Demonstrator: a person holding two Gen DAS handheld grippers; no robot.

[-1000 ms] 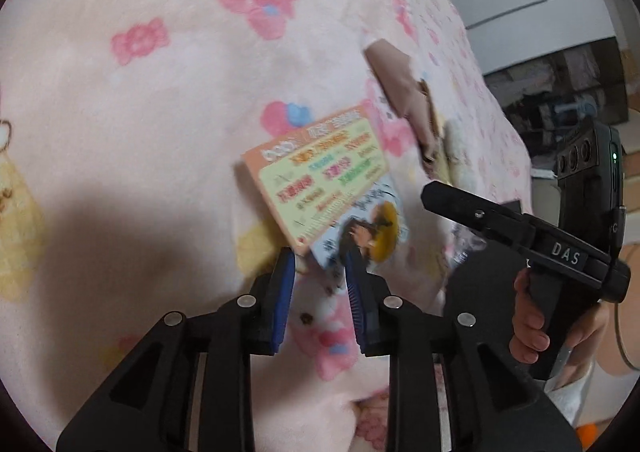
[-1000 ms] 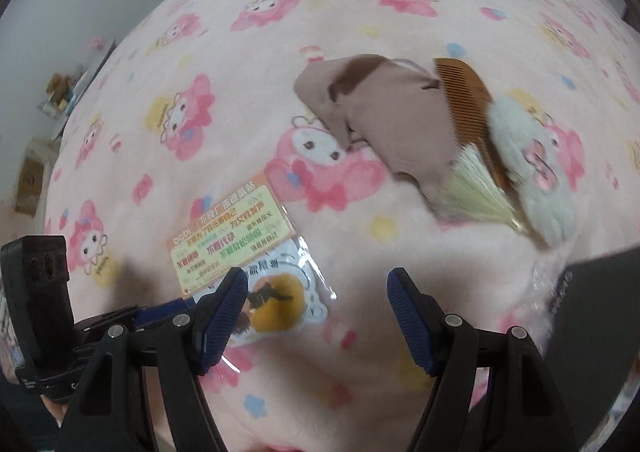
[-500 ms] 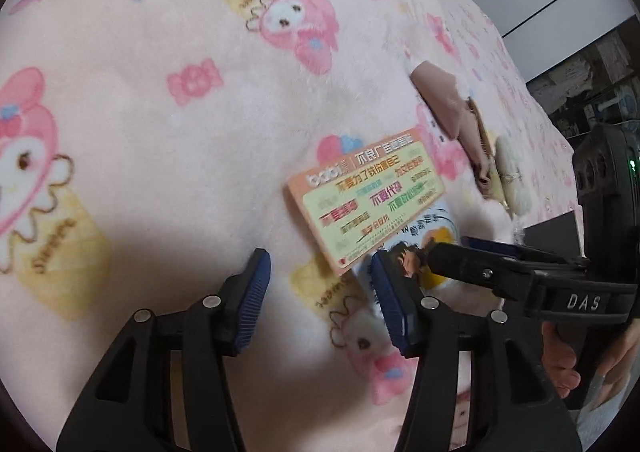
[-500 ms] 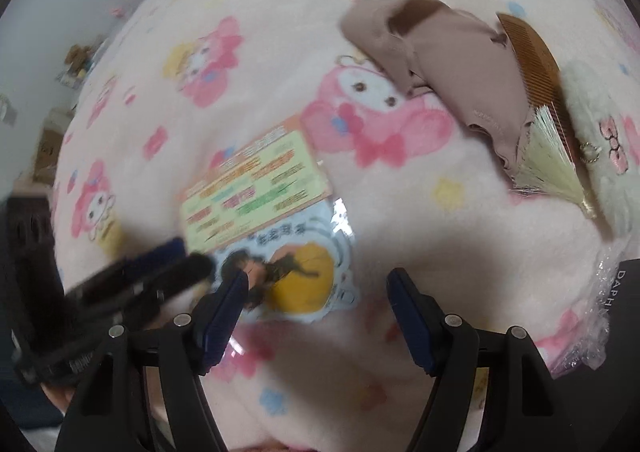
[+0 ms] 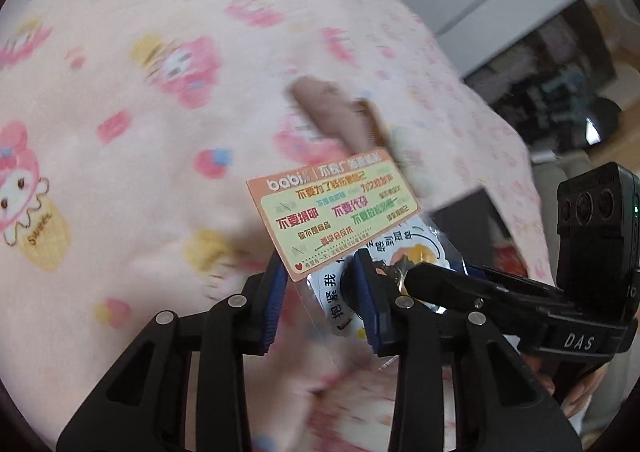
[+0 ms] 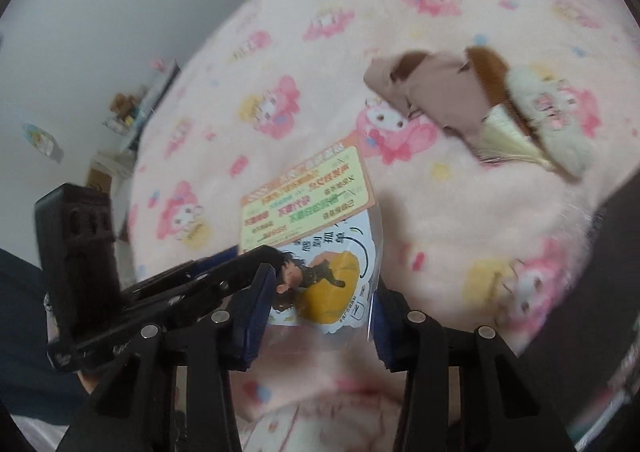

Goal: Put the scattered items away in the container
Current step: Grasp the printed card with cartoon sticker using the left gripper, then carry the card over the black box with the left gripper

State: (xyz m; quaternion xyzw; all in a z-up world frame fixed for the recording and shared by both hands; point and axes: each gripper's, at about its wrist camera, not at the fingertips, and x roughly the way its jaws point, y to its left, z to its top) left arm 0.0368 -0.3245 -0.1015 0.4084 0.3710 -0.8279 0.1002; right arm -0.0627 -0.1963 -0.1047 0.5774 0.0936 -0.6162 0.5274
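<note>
A clear plastic packet [image 5: 340, 211] [image 6: 316, 236] with an orange-and-yellow printed card and a small figure charm hangs above the pink cartoon blanket [image 5: 120, 211]. My left gripper [image 5: 320, 284] has its closing jaws pressed on the packet's lower edge; the card's corner lies against one blue pad. My right gripper [image 6: 318, 308] reaches in from the right, and its closing jaws touch the packet's two side edges by the charm. In the right wrist view the left gripper [image 6: 272, 254] comes in from the left onto the same packet.
A brown cloth [image 6: 440, 99], a wooden comb [image 6: 488, 67], a pale tassel [image 6: 504, 131] and a fluffy cream pouch [image 6: 552, 119] lie together farther up the blanket. A dark container edge [image 6: 624, 219] shows at the right. Beyond the bed are a wall and furniture.
The packet lay flat on the blanket; now it is raised off it. The left jaws opened, then narrowed on it. The right jaws came in from wide and closed around it.
</note>
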